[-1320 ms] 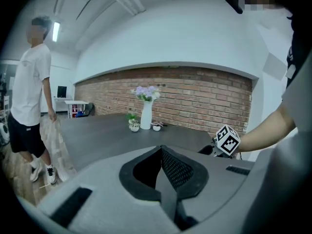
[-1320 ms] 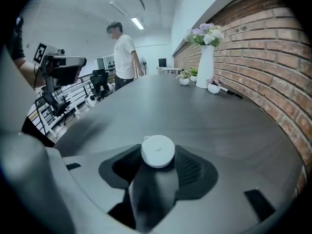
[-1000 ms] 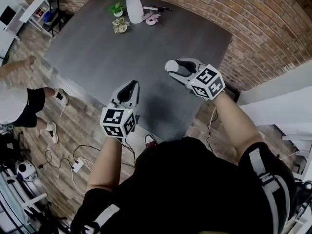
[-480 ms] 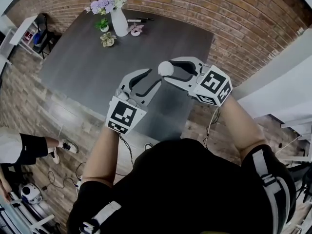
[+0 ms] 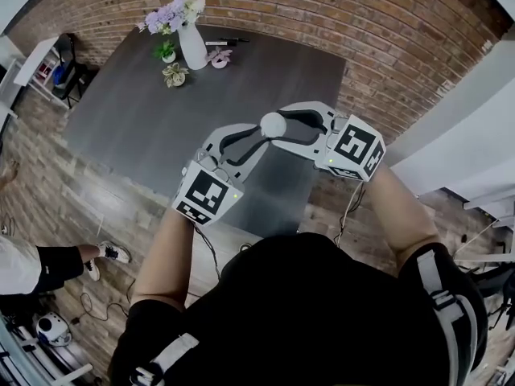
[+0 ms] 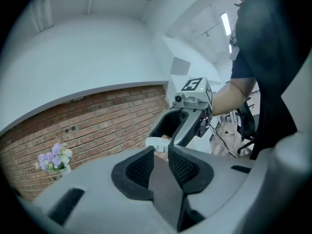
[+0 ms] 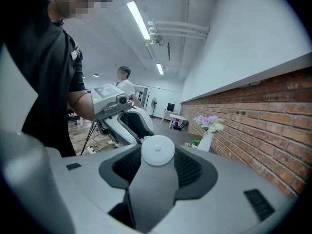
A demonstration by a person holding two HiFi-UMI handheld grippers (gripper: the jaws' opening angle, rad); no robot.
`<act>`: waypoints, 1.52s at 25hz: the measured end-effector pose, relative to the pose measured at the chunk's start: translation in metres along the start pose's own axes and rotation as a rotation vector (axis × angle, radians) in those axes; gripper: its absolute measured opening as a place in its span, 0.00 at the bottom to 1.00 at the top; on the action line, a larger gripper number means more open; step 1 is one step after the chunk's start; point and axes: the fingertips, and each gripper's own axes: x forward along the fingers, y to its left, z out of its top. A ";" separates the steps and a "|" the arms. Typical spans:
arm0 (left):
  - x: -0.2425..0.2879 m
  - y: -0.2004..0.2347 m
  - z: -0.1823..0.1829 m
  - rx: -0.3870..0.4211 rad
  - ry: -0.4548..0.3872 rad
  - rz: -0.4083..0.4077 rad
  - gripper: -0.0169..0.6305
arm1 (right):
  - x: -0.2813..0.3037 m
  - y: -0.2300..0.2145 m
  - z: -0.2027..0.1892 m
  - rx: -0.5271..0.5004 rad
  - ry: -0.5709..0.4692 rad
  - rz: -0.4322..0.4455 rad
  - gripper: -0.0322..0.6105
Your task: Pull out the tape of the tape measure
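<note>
Two grippers meet above the table's [image 5: 137, 111] near edge | right gripper [image 5: 278, 127] clamped on round white tape measure [image 5: 273, 125] | left gripper [image 5: 245, 139] has risen beside the tape measure within a second, jaws narrowly apart, white tab [image 6: 155, 143] at their tips, unpinched | we judge pull imminent | open air left of tape measure; vase [image 5: 193, 51] well beyond.
</note>
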 end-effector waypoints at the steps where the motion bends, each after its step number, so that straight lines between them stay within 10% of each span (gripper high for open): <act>1: 0.000 -0.002 0.001 0.004 0.001 -0.011 0.17 | -0.001 0.001 0.000 -0.004 0.001 0.006 0.38; 28: -0.013 0.007 0.003 -0.067 -0.019 0.030 0.05 | 0.002 0.004 0.009 -0.022 -0.011 0.051 0.38; 38: -0.025 0.037 -0.011 -0.175 -0.030 0.144 0.05 | -0.005 -0.029 -0.003 0.064 -0.048 -0.060 0.38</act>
